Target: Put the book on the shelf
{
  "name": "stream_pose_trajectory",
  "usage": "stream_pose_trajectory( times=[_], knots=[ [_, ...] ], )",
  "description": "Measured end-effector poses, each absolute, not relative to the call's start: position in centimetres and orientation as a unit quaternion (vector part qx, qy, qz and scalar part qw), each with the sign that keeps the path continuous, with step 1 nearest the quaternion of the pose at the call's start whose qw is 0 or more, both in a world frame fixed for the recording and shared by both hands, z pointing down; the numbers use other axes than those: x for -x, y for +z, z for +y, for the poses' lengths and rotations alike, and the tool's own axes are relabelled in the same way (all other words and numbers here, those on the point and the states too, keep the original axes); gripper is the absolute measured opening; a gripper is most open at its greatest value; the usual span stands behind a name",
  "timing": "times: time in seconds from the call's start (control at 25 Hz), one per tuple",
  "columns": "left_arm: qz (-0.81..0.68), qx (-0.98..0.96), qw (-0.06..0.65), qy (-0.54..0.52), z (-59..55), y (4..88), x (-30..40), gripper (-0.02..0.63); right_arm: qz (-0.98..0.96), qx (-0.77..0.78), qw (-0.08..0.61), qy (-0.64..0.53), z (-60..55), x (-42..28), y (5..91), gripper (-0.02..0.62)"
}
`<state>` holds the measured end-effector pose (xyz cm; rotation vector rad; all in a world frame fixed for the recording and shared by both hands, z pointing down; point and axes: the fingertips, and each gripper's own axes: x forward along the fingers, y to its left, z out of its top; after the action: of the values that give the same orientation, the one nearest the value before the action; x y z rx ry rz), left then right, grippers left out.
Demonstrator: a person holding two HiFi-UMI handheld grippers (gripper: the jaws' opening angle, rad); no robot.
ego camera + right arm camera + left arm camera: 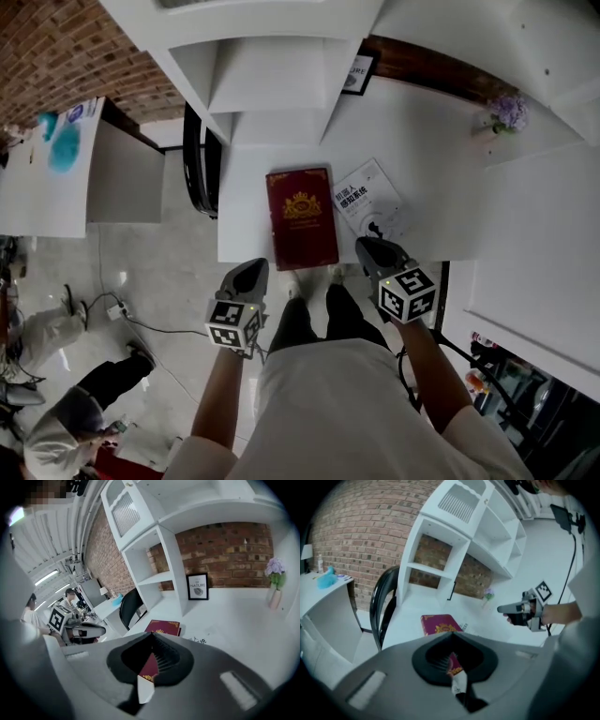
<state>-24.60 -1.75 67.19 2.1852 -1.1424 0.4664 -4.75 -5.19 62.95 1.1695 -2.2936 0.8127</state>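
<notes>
A dark red book (302,217) with a gold crest lies flat on the white table (441,187), near its front edge. It also shows ahead of the jaws as the book (438,623) in the left gripper view and the book (164,626) in the right gripper view. The white shelf unit (272,66) stands just behind it. My left gripper (253,268) hangs shut and empty off the table's front edge, left of the book. My right gripper (367,246) is shut and empty over the front edge, right of the book. Neither one touches the book.
A white booklet (367,197) lies right of the book. A framed picture (358,73) leans at the back and a vase of purple flowers (509,114) stands far right. A black chair (199,159) is left of the table, and a person (66,422) sits on the floor at lower left.
</notes>
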Motion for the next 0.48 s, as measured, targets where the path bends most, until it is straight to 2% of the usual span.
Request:
stream_pose_trajectory(
  times=[0.16, 0.24, 0.32, 0.48],
  knots=[
    [-0.44, -0.799, 0.358, 0.199, -2.4, 73.1, 24.3, 0.008, -0.821, -0.386, 0.249, 0.339, -5.4, 5.7, 68.8, 0.012],
    [-0.442, -0.784, 0.383, 0.208, -2.7, 75.8, 24.3, 0.009, -0.814, -0.366, 0.268, 0.362, -5.5, 6.1, 71.9, 0.069],
    [-0.444, -0.771, 0.406, 0.207, -3.0, 78.0, 24.4, 0.011, -0.806, -0.354, 0.283, 0.381, -5.8, 6.4, 74.5, 0.075],
    [-0.44, -0.752, 0.447, 0.203, -4.0, 80.8, 24.1, 0.08, -0.785, -0.335, 0.286, 0.435, -5.9, 6.9, 78.9, 0.162]
  ],
)
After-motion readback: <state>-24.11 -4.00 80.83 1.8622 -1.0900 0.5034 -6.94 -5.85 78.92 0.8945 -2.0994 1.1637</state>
